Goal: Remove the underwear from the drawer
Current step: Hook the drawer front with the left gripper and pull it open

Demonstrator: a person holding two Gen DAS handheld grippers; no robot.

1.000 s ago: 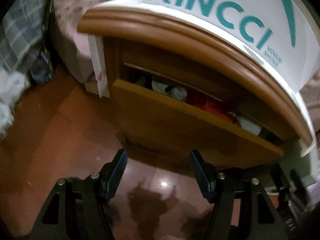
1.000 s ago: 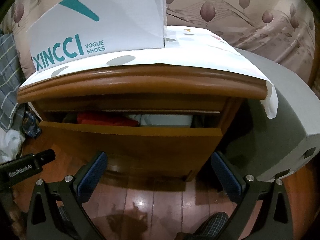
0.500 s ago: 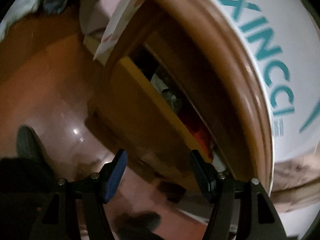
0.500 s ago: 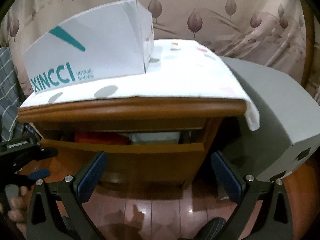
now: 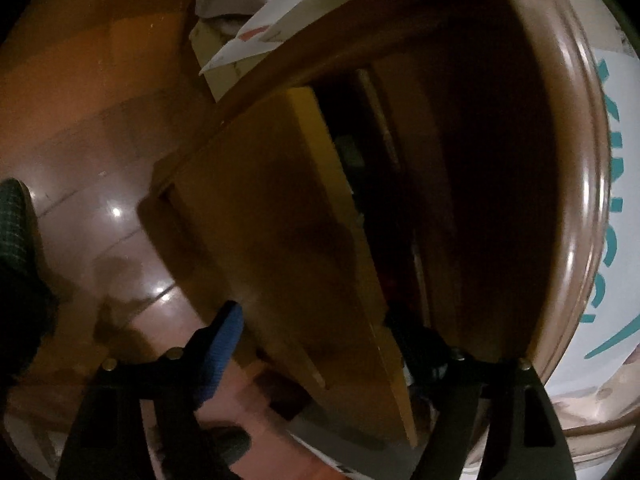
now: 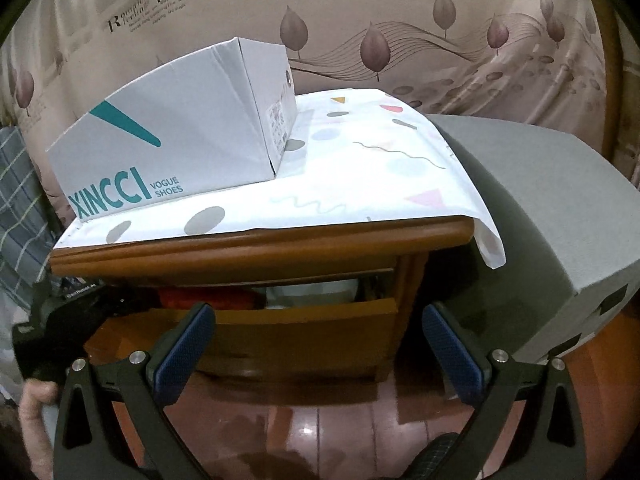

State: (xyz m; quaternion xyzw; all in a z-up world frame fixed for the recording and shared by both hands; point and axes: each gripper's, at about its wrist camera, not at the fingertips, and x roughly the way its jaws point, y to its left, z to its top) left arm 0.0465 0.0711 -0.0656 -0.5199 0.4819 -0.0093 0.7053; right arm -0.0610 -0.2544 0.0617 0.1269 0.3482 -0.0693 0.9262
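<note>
The wooden nightstand's drawer [image 6: 300, 320] stands partly pulled out. Inside lie a red garment [image 6: 204, 298] and a pale one [image 6: 312, 290]. My left gripper [image 5: 316, 320] is rolled on its side at the drawer's left end, and its jaws are opening. It straddles the drawer front [image 5: 280, 220], with the blue pad [image 5: 224, 344] outside and the other finger in the dark interior. The pads do not press the board. The right wrist view shows the left gripper's black body [image 6: 60, 320] held by a hand [image 6: 32, 400]. My right gripper [image 6: 320, 350] hangs open before the drawer, holding nothing.
A white shoe box [image 6: 172, 140] sits on a patterned cloth [image 6: 360, 184] covering the nightstand top. A grey box-like object [image 6: 540, 220] stands close on the right, plaid fabric [image 6: 16, 200] on the left. Glossy wood floor [image 6: 320, 420] lies below. A plaid slipper [image 5: 16, 220] is nearby.
The left gripper rolled sideways, dropped and closed in on the drawer's left end; its fingers now straddle the drawer front and stand wider apart. The right gripper rose a little.
</note>
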